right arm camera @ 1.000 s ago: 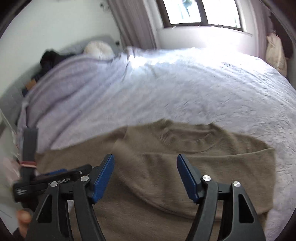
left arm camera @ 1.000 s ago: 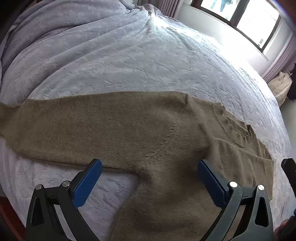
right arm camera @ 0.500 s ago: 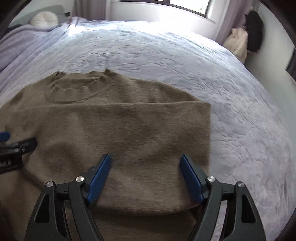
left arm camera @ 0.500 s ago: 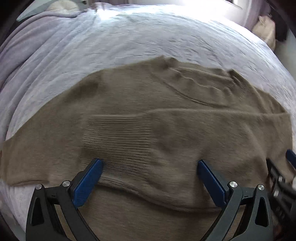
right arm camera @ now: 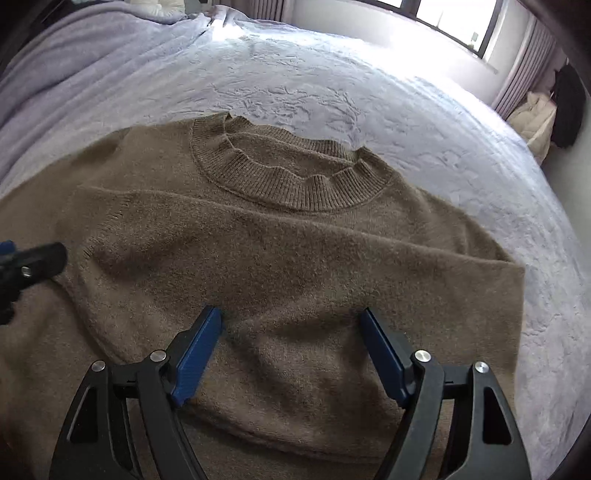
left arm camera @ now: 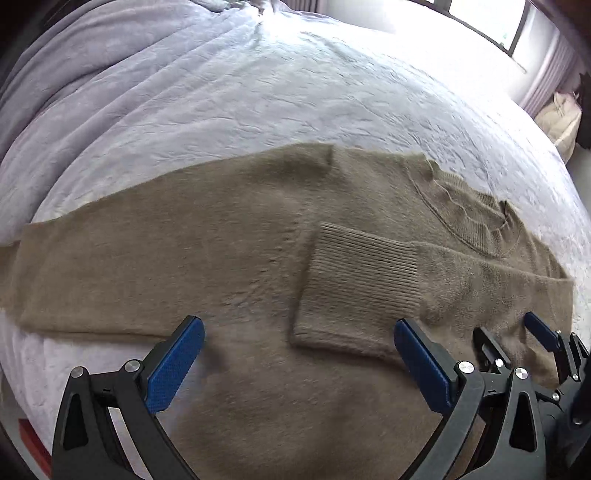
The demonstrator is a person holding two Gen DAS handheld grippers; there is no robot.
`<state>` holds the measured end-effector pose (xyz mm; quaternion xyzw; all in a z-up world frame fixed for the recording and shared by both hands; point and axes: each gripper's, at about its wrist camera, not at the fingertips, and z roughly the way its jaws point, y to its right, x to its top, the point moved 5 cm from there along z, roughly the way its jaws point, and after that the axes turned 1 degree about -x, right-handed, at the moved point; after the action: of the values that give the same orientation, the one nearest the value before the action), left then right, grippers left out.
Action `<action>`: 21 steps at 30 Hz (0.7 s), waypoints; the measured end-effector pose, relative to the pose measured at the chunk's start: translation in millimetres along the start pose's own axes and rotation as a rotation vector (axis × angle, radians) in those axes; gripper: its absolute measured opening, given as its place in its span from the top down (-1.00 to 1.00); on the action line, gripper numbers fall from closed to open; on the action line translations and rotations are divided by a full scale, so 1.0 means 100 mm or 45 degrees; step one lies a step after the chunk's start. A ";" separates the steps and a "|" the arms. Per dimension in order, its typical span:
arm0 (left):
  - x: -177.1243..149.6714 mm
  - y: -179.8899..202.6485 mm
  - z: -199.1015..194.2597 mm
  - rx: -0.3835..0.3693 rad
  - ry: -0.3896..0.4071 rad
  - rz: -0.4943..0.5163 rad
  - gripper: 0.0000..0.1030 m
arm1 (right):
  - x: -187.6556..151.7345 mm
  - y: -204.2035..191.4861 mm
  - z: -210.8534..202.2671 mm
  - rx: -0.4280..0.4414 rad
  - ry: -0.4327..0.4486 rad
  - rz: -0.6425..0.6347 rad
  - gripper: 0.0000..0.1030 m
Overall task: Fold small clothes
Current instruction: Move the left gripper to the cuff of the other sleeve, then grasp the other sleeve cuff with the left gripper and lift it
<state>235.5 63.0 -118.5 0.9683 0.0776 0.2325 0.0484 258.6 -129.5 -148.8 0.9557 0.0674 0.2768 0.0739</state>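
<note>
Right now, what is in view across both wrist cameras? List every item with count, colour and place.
sweater: one, olive-brown, flat on the bed, one sleeve folded across its front, the other stretched out sideways
cuff: one, ribbed, olive-brown, end of the folded sleeve, lying on the chest
collar: one, ribbed, at the far edge of the sweater
bedspread: one, pale lilac, covering the bed
window: one, bright, far wall
curtain: pale, right of the window
bag: one, cream, right of the bed
left gripper: black with blue pads, open, above the sweater
right gripper: black with blue pads, open, above the sweater
</note>
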 end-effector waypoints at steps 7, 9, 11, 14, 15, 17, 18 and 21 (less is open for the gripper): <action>-0.15 -1.37 -0.26 0.022 -0.003 -0.451 -1.00 | 0.04 -0.51 -0.06 0.122 0.006 -0.084 -0.59; -0.22 -1.83 -0.34 0.072 0.024 -0.602 -1.00 | 0.01 -0.54 -0.06 0.098 0.055 -0.079 -0.64; -0.30 -2.31 -0.43 0.141 0.057 -0.749 -1.00 | -0.02 -0.48 -0.01 0.118 0.058 -0.024 -0.72; -0.39 -2.97 -0.49 0.200 0.100 -0.965 -1.00 | -0.03 -0.41 0.01 0.153 0.063 0.026 -0.76; -0.39 -3.13 -0.46 0.199 0.101 -1.009 -1.00 | -0.03 -0.43 0.00 0.148 0.065 0.024 -0.76; -0.36 -3.41 -0.35 0.212 0.086 -1.065 -1.00 | -0.05 -0.45 -0.01 0.123 0.070 0.012 -0.77; -0.31 -3.49 -0.26 0.210 0.075 -1.063 -1.00 | -0.05 -0.45 -0.01 0.112 0.072 0.009 -0.77; -0.11 -3.60 -0.04 0.256 0.041 -0.985 -1.00 | -0.10 -0.44 -0.08 0.098 0.075 0.008 -0.78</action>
<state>178.1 415.7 -167.0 0.8638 0.4595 0.2035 0.0363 241.9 -87.0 -155.1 0.9494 0.0772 0.3024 0.0341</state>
